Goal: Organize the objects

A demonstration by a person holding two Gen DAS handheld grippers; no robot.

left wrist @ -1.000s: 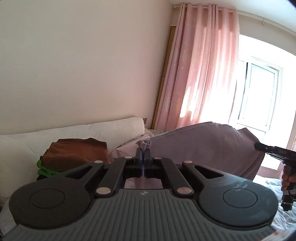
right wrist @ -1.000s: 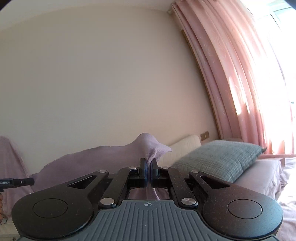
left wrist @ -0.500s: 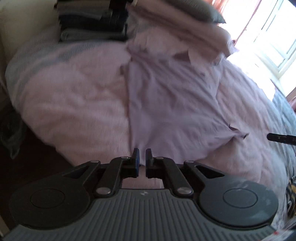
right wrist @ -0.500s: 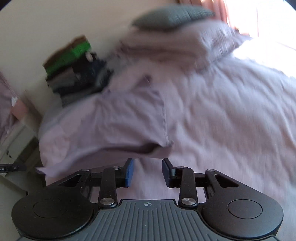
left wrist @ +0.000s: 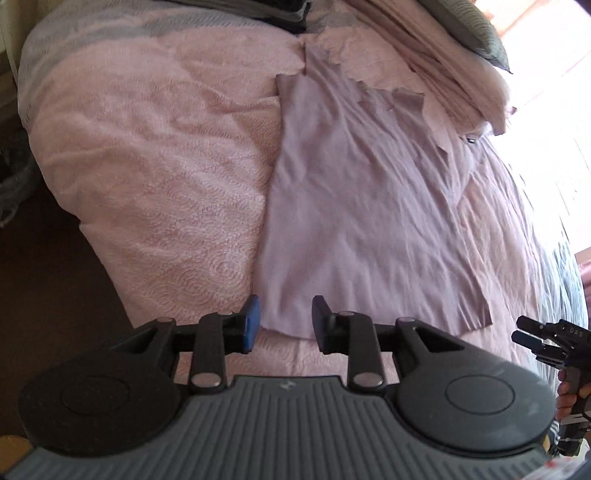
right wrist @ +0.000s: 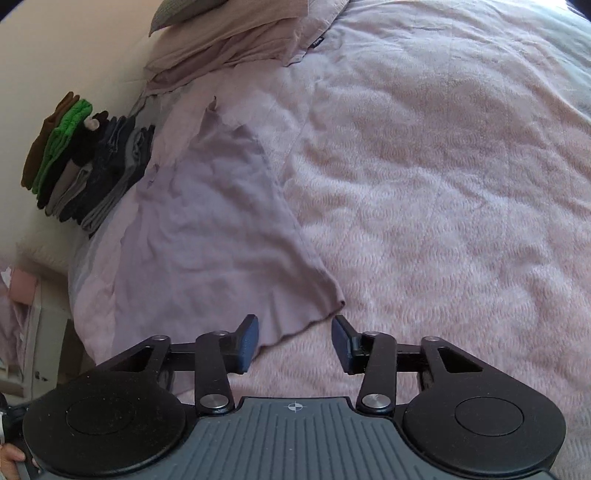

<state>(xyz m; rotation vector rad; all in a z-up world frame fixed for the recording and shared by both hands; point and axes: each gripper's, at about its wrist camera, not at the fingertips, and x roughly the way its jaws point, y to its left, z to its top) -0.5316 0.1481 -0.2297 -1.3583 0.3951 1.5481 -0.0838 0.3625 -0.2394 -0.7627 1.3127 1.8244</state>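
A lilac garment lies spread flat on the pink bedspread, its hem toward me. My left gripper hovers just over the hem's left corner, jaws opening, the cloth lying below them and not pinched. In the right wrist view the same garment runs away from my right gripper, whose jaws are opening wide above the hem's right corner, pads clear of the cloth. The right gripper also shows at the left view's right edge, held by a hand.
A stack of folded clothes, brown and green on top, stands at the bed's head by the wall. Pillows and a grey cushion lie at the headboard. Dark floor borders the bed on the left.
A second ago both grippers held the garment up, shut on its cloth. Both have come down to the bed, the garment now lies flat, and both sets of jaws have let go and parted.
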